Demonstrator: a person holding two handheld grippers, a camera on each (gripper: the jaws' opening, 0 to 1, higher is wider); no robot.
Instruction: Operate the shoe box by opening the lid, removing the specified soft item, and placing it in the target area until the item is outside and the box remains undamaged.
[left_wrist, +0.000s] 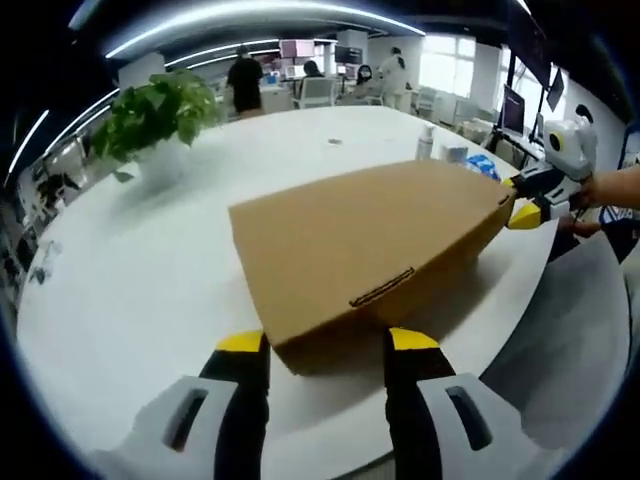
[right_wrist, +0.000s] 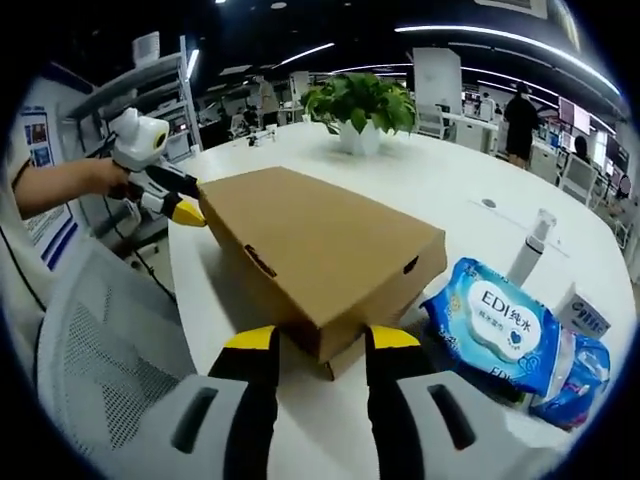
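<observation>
Meanwhile, going left to right on the white table (left_wrist: 130, 290), a potted plant (left_wrist: 160, 115) stands at the far side, then the brown shoe box (left_wrist: 365, 240) lies flat, lid closed. The left gripper (left_wrist: 328, 343) has its jaws parted at the near corner, gripping nothing. The right gripper (right_wrist: 320, 340) likewise straddles the opposite corner, jaws apart. A blue wipes pack (right_wrist: 497, 325) lies just beside the box.
</observation>
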